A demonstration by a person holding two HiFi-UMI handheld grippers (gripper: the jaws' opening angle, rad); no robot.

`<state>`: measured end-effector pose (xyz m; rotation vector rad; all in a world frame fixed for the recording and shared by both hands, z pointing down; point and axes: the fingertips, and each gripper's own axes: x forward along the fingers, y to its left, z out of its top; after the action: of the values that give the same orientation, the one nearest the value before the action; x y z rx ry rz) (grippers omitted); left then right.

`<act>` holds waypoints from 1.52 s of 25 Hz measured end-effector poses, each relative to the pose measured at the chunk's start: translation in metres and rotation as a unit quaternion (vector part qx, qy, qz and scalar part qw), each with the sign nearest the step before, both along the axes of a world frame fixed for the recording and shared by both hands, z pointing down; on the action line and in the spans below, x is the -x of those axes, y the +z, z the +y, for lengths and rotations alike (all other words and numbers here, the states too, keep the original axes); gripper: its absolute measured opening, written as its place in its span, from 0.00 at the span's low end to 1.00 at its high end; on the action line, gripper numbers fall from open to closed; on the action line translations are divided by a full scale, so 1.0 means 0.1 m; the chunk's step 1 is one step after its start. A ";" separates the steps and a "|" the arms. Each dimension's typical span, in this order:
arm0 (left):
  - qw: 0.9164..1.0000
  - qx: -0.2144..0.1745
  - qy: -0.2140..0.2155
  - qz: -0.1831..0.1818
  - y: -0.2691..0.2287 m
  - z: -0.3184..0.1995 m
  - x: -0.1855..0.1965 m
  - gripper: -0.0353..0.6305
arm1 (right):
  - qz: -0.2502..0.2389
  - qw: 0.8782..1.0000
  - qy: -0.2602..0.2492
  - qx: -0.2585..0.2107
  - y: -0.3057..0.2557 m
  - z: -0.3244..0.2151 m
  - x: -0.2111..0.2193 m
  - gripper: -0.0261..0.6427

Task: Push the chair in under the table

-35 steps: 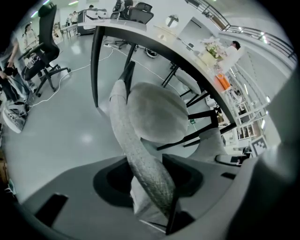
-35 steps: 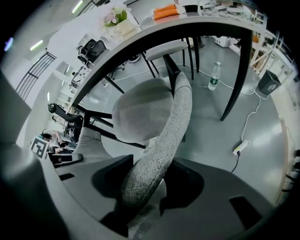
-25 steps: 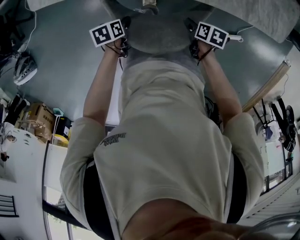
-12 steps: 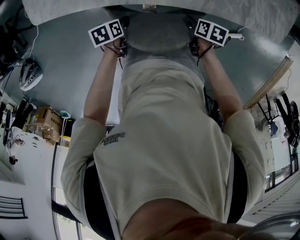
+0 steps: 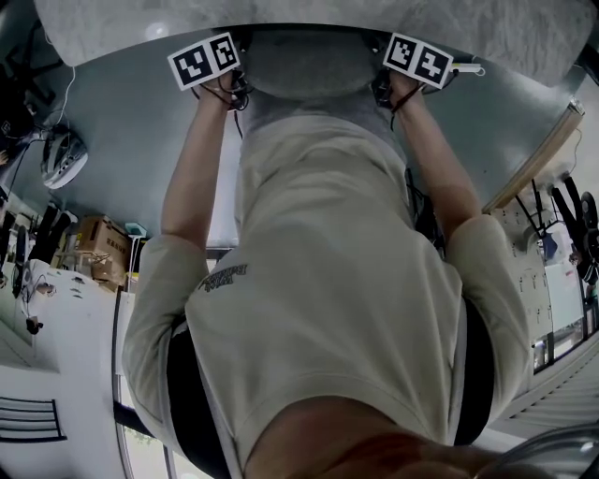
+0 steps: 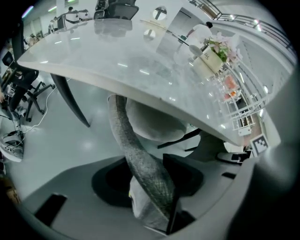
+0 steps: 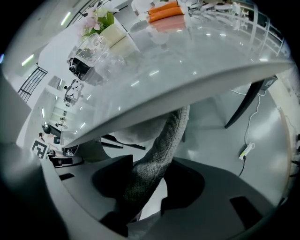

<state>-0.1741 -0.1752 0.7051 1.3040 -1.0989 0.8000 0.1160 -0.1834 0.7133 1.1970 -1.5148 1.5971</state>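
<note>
Apparently left tongs (image 6: 152,206) and right tongs (image 7: 143,192) clamp the grey, coarse-woven chair backrest (image 6: 136,154).

Looks like open-plan office/lab w/ a staged dining corner: white surface (image 6: 140,70) carries flower vase (image 6: 213,51) & glass jars (image 7: 91,51); beyond its far edge, black office chairs (image 6: 117,10); on grey floor (image 5: 122,122) beside it, cardboard boxes (image 5: 94,243), power strip (image 7: 247,151).

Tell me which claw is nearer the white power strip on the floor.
The right claw: it grips the chair back on the side of the power strip; the left claw grips the opposite side.
</note>
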 end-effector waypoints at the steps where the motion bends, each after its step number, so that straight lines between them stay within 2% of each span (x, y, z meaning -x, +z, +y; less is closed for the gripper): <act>1: 1.000 0.001 0.001 -0.001 0.00 -0.01 0.01 0.34 | 0.000 1.000 0.000 0.001 0.00 -0.01 0.01 0.34; 10: 1.000 0.007 0.000 -0.005 0.00 0.00 0.03 0.37 | 0.009 1.000 -0.012 0.012 0.00 0.02 0.01 0.38; 15: 1.000 0.007 -0.006 -0.008 -0.03 0.01 0.06 0.38 | 0.032 0.999 -0.018 0.018 -0.05 0.04 0.00 0.40; 23: 0.998 0.010 0.005 -0.069 -0.22 0.03 0.11 0.39 | 0.090 0.995 -0.038 0.014 -0.28 0.05 -0.09 0.40; 28: 0.998 -0.010 0.011 -0.067 -0.44 0.04 0.13 0.37 | 0.120 0.990 -0.078 -0.012 -0.65 -0.01 -0.10 0.36; 33: 0.996 -0.058 0.031 -0.065 -0.88 -0.20 0.17 0.26 | 0.125 0.988 -0.074 -0.058 -1.11 -0.25 -0.05 0.32; 34: 0.995 -0.068 0.032 -0.061 -0.97 -0.26 0.17 0.22 | 0.127 0.987 -0.072 -0.069 -1.21 -0.32 -0.03 0.31; 38: 0.992 -0.110 0.035 -0.040 -1.36 -0.49 0.18 0.17 | 0.125 0.984 -0.063 -0.110 -1.61 -0.51 0.11 0.26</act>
<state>-0.1917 -0.2241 0.5695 1.5136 -1.2369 0.8053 0.1054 -0.2346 0.5524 1.3375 -1.5942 1.1720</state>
